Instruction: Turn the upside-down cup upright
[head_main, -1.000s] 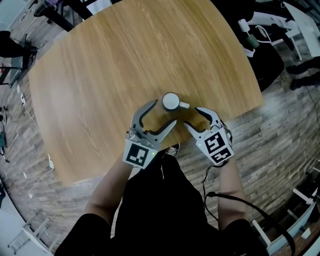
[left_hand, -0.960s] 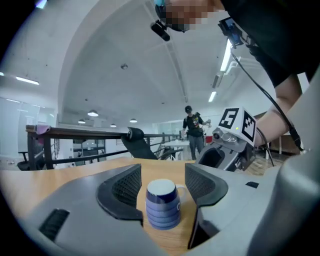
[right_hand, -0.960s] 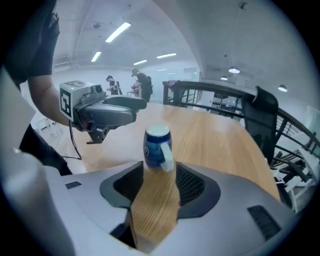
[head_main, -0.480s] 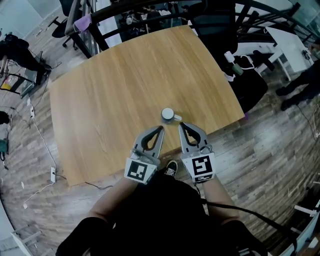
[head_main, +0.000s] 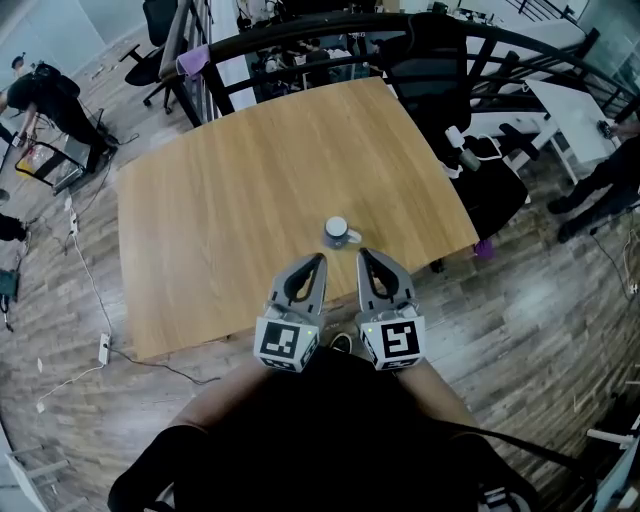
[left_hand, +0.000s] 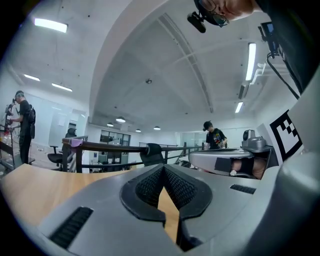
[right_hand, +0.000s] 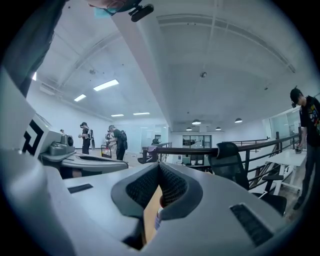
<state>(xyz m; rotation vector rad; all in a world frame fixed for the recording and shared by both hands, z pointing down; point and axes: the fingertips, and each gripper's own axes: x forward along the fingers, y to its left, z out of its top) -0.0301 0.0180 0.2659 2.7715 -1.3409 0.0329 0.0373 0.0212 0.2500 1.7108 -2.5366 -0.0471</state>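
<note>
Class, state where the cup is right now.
In the head view the cup stands on the wooden table near the person's edge, just beyond the tips of the left gripper and right gripper, touching neither.

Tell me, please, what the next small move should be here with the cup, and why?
Probably open the right hand-held gripper and ease it forward toward the cup. Both it and the left hand-held gripper are shut and empty, side by side short of the cup, which stands untouched on the table with its handle toward the right.
</note>
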